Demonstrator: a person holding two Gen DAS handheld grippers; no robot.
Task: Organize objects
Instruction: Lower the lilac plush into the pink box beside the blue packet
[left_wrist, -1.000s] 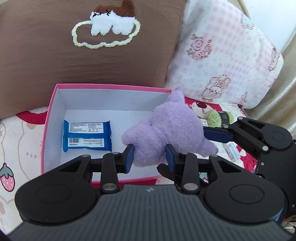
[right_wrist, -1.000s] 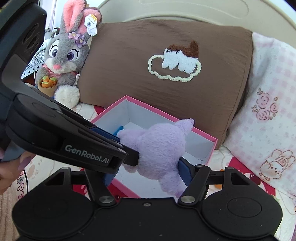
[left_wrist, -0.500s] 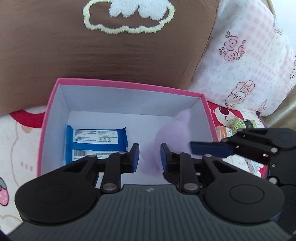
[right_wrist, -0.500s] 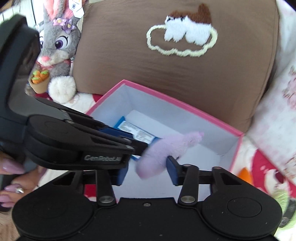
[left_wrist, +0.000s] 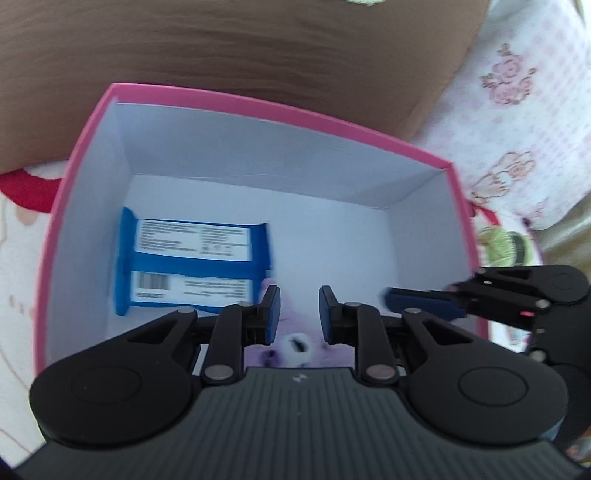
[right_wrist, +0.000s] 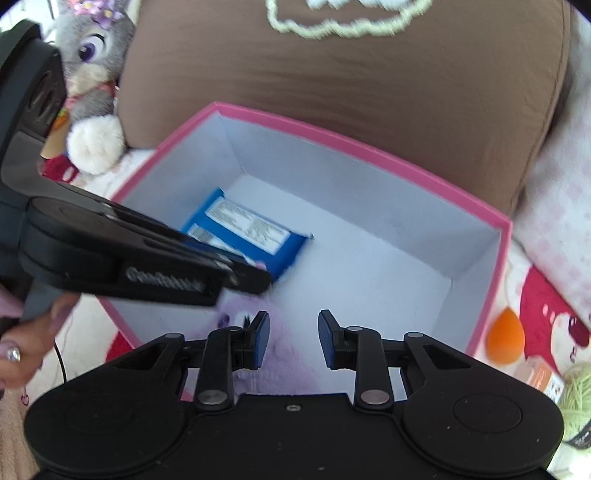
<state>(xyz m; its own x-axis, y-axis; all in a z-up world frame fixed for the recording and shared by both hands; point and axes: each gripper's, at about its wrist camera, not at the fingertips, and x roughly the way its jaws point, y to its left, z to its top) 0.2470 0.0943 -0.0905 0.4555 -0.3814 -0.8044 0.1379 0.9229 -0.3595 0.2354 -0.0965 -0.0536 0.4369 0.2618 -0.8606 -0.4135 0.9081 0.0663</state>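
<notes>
I am lowering the purple plush toy (left_wrist: 295, 343) into the near end of the pink box (left_wrist: 258, 107), just beside the blue wipes packet (left_wrist: 192, 254). My left gripper (left_wrist: 297, 299) is pinching its fur. My right gripper (right_wrist: 291, 321) is closing over the plush; I cannot tell whether it is gripping. Next, I judge, both need to release and lift clear.

My pink box (left_wrist: 258, 105) stands open with a white inside, against the brown pillow; a blue wipes pack (left_wrist: 192, 258) lies flat on its floor, label up, toward the left wall; the purple plush toy (left_wrist: 295, 343) lies low at the near wall, mostly hidden, blurred.
</notes>
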